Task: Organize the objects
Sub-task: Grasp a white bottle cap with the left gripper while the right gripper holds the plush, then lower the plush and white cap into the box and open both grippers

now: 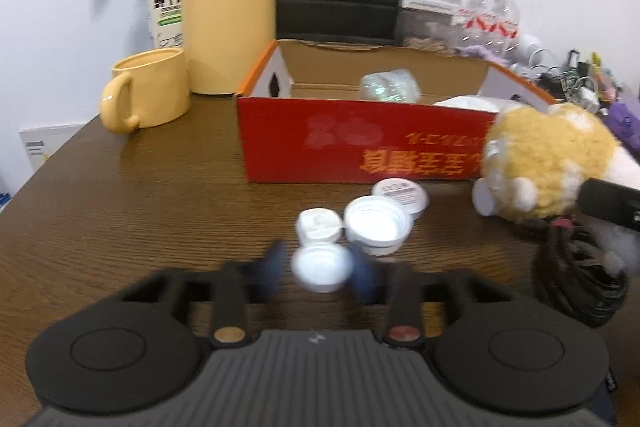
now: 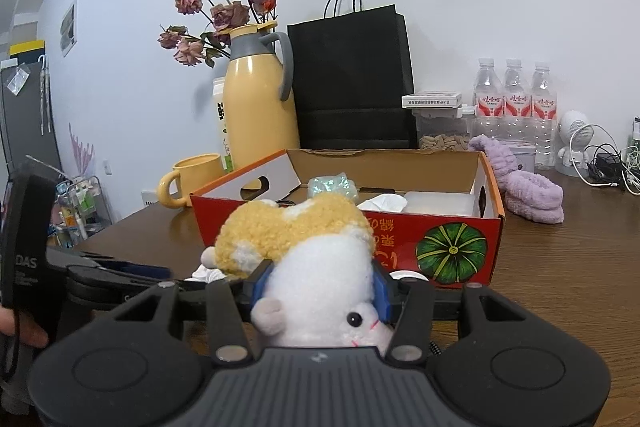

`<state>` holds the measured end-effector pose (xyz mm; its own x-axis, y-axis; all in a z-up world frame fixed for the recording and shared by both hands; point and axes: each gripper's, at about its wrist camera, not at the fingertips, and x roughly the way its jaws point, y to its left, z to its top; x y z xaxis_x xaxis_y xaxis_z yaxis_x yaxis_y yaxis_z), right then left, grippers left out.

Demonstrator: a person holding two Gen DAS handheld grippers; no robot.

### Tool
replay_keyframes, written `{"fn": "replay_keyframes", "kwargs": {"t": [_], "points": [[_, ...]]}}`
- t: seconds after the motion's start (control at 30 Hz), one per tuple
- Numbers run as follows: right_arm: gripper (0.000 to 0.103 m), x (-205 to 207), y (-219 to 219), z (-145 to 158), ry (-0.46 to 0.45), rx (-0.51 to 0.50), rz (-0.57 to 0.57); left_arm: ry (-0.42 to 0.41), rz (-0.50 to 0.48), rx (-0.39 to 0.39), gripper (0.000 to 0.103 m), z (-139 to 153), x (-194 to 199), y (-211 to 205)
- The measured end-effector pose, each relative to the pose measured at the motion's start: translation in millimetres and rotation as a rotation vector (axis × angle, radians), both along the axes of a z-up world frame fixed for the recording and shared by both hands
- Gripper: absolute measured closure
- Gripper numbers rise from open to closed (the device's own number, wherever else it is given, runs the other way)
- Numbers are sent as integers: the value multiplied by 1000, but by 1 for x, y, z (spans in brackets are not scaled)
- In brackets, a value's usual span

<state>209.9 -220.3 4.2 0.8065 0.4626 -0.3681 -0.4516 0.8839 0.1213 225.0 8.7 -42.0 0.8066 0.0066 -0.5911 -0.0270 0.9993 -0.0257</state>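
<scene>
Here a dark wooden table (image 1: pixel 120 187) is seen against a white wall, and a red cardboard box (image 1: pixel 360 143) with its top open stands on it, beside a yellow thermos jug (image 1: pixel 228 7) and a yellow mug (image 1: pixel 148 91). A small white jar (image 1: pixel 322 266) is clamped between the blue pads of the left gripper (image 1: pixel 322 267), just above the table, near three other white jars (image 1: pixel 376 223) before the box. A plush hamster (image 2: pixel 316 267) is squeezed by the right gripper (image 2: pixel 320 287) and is held in front of the box, its head toward the camera.
</scene>
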Motion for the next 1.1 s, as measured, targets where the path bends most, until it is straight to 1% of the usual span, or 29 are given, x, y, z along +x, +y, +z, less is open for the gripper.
{"fn": "replay_keyframes", "kwargs": {"t": [0.17, 0.33, 0.43, 0.5, 0.57, 0.63, 0.77, 0.9, 1.0, 1.1], "points": [[55, -1, 1, -1, -9, -8, -8, -12, 3, -14, 74, 1, -5, -1], [55, -5, 0, 0, -29, -3, -18, -60, 27, -11, 74, 7, -16, -2], [55, -6, 0, 3, -50, 4, -31, -97, 33, -26, 74, 17, -19, -1], [55, -4, 0, 7, -57, 11, -37, -121, 26, -44, 74, 28, -18, -2], [55, 1, 1, 13, -57, 16, -45, -148, 15, -47, 74, 39, -14, -5], [55, 9, 4, 22, -63, 26, -52, -176, 8, -43, 74, 51, -5, -9], [55, 28, 15, 40, -121, 5, -70, -225, 3, -45, 74, 72, 19, -16], [55, 62, 21, 55, -155, 0, -105, -251, 14, -55, 74, 84, 50, -21], [55, 97, 19, 58, -151, -10, -133, -258, 23, -54, 74, 86, 74, -22], [55, 132, 15, 52, -117, -38, -150, -238, 33, -58, 74, 84, 102, -24]]}}
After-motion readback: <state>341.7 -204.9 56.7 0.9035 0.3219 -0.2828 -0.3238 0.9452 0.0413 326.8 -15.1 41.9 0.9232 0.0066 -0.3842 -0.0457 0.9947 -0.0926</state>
